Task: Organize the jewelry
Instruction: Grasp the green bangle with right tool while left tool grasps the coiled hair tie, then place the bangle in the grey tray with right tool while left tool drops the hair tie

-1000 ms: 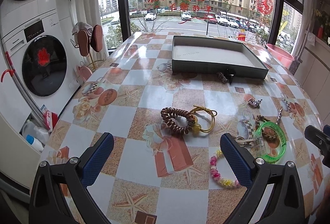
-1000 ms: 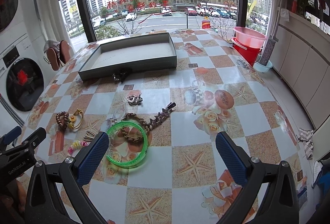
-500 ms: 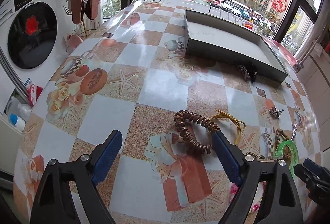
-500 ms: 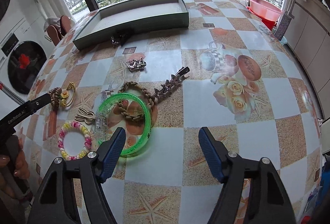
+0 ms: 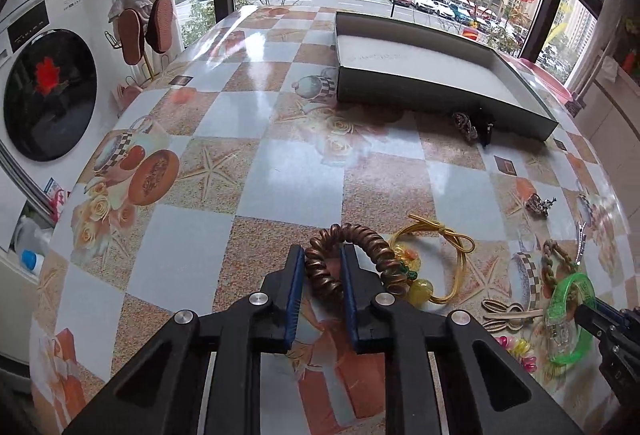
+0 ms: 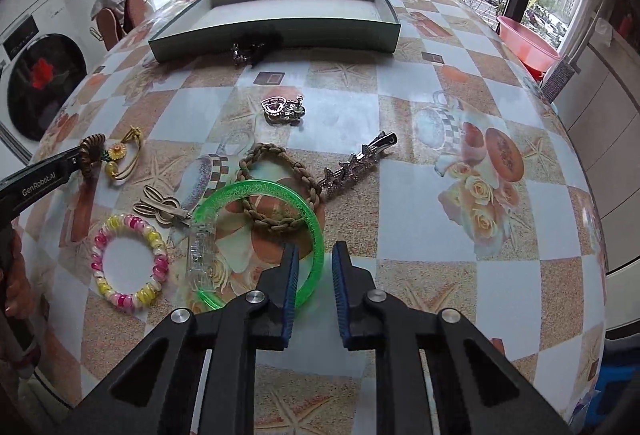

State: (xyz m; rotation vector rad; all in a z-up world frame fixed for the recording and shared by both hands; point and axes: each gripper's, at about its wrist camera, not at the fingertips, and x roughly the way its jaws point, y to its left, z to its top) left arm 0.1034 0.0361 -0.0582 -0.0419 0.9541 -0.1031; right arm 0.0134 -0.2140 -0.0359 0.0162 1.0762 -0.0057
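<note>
Tray (image 5: 432,97) of grey card lies at the far end of the table (image 5: 288,171) in the left wrist view, nothing visible inside it, a dark clip (image 5: 470,125) just outside its near wall. Bare tablecloth stretches between tray and left gripper (image 5: 320,275), whose fingers are clamped on the brown spiral hair tie (image 5: 360,241); a yellow cord band (image 5: 438,259) touches it. From the right wrist view, the right gripper (image 6: 314,275) pinches the rim of the green bangle (image 6: 276,223), a braided bracelet (image 6: 276,191) partly inside the ring and a beaded bracelet (image 6: 128,263) just left. Open table lies rightward to its curved edge.
</note>
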